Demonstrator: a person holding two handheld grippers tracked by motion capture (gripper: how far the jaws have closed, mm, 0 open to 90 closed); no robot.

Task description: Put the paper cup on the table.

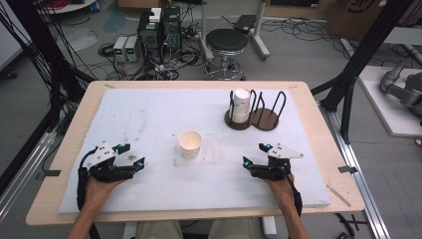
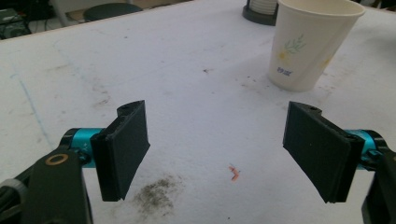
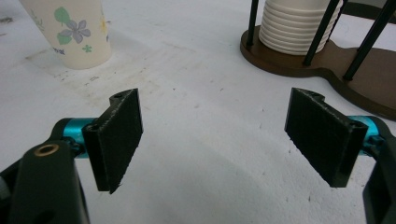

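A single paper cup (image 1: 190, 144) with a flower print stands upright in the middle of the white mat (image 1: 149, 114). It appears at the upper right in the left gripper view (image 2: 308, 42) and at the upper left in the right gripper view (image 3: 70, 30). A stack of paper cups (image 1: 241, 105) sits in a brown wire-post holder (image 1: 259, 119) at the back right, seen also as stacked cups (image 3: 294, 25) in the right gripper view. My left gripper (image 1: 133, 155) rests at the front left, open and empty (image 2: 217, 156). My right gripper (image 1: 255, 154) rests at the front right, open and empty (image 3: 215, 140).
The mat covers most of a wooden table (image 1: 74, 124). A dark smudge (image 2: 156, 196) and a small orange scrap (image 2: 234, 172) lie on the mat near the left gripper. Behind the table stand a black stool (image 1: 226, 42) and electronics with cables (image 1: 154, 35) on the floor.
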